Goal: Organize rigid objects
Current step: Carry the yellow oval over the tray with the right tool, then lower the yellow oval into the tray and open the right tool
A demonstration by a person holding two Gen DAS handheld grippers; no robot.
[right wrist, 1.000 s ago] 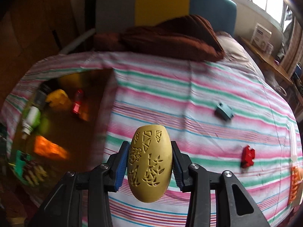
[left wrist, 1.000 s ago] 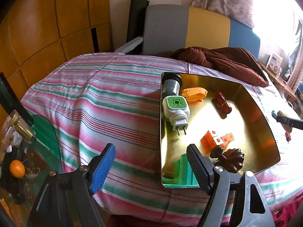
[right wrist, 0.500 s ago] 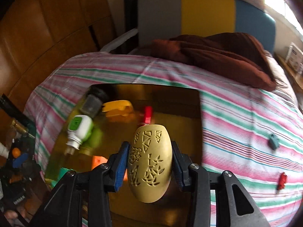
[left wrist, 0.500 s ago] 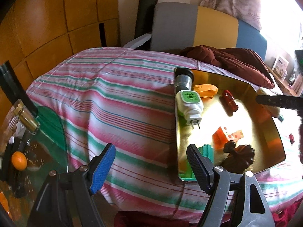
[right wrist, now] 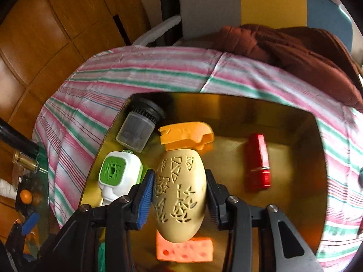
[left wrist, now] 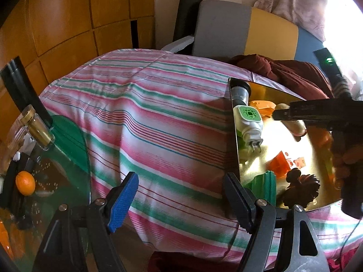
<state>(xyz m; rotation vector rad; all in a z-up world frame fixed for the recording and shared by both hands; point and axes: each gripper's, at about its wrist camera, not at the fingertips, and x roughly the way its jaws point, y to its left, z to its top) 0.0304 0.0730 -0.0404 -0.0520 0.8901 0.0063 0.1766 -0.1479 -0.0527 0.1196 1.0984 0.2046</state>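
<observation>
My right gripper [right wrist: 179, 195] is shut on a cream carved egg [right wrist: 179, 192], held over the gold tray [right wrist: 299, 122]. In the tray lie a grey capped jar [right wrist: 138, 127], an orange plastic piece [right wrist: 186, 133], a red lipstick-shaped tube [right wrist: 258, 161], a white-and-green plug [right wrist: 118, 176] and an orange cheese block [right wrist: 185, 250]. My left gripper [left wrist: 181, 197] is open above the striped bedspread [left wrist: 147, 122], just left of the tray [left wrist: 233, 122]. From the left wrist view the right gripper [left wrist: 281, 113] reaches in over the tray, which also holds a green piece [left wrist: 265, 185] and a dark brown carved knob [left wrist: 301, 190].
A glass side table [left wrist: 68, 158] with a gold-capped bottle [left wrist: 36, 127] and an orange [left wrist: 25, 183] stands at the bed's left. A dark red blanket [right wrist: 295, 47] lies heaped behind the tray, before a grey, yellow and blue headboard [left wrist: 249, 29]. Wood panelling [left wrist: 68, 22] lines the left wall.
My right gripper has carried the egg leftward from the open bedspread to over the tray. The left gripper has drifted slightly left, staying open.
</observation>
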